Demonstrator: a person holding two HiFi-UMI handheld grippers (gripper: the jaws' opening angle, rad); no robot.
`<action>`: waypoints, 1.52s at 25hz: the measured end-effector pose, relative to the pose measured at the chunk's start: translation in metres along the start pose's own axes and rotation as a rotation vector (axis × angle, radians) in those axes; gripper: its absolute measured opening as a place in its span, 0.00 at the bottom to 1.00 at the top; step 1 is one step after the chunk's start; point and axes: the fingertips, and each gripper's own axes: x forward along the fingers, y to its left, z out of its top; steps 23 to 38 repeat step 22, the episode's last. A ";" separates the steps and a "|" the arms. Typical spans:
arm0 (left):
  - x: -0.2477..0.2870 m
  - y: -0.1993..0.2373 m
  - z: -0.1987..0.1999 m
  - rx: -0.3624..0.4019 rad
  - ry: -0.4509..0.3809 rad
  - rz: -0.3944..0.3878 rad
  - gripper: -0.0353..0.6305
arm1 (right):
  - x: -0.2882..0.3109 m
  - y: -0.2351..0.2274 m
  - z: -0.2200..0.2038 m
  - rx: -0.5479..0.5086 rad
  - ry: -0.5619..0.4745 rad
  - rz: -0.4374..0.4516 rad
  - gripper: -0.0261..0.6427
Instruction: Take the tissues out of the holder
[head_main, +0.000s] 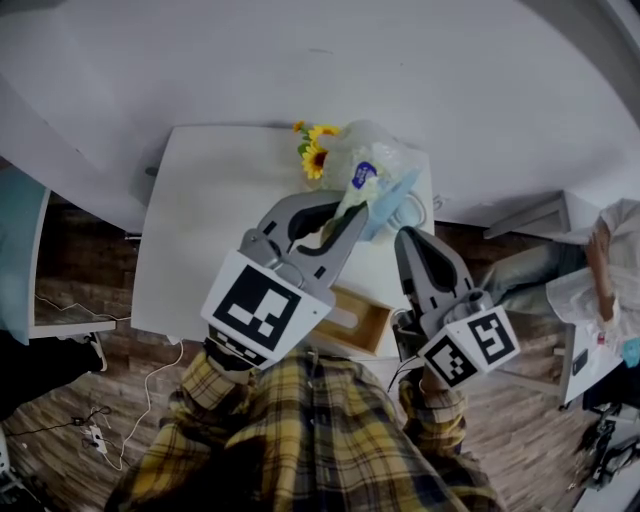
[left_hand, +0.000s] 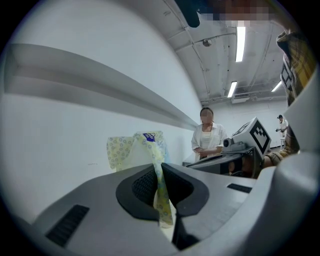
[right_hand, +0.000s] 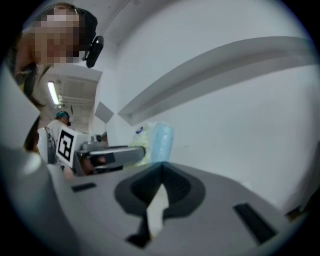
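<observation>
A pack of tissues (head_main: 375, 175) in a clear, yellow-patterned wrapper hangs in the air above the back of the white table (head_main: 200, 230). My left gripper (head_main: 350, 212) is shut on the wrapper's edge; in the left gripper view the plastic (left_hand: 159, 172) is pinched between the jaws, with the pack (left_hand: 135, 150) beyond them. The wooden holder (head_main: 355, 322) sits on the table's near edge, below both grippers. My right gripper (head_main: 408, 235) hovers just right of the pack with its jaws together and nothing in them. The right gripper view shows its tips (right_hand: 161, 167) closed and the pack (right_hand: 155, 142) ahead.
A bunch of yellow flowers (head_main: 315, 155) stands at the table's back edge, next to the pack. A white wall lies behind the table. A person in white (left_hand: 206, 137) stands off to the right. Cables lie on the wooden floor (head_main: 110, 420) at the left.
</observation>
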 end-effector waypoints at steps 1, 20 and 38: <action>0.002 0.000 0.000 0.001 0.002 -0.001 0.09 | 0.002 -0.001 0.001 -0.001 0.000 0.005 0.06; -0.009 0.007 -0.004 0.026 0.056 0.040 0.09 | 0.015 -0.008 0.011 -0.066 0.036 0.102 0.06; -0.011 0.007 -0.007 0.031 0.069 0.044 0.09 | 0.016 -0.010 0.011 -0.069 0.035 0.109 0.06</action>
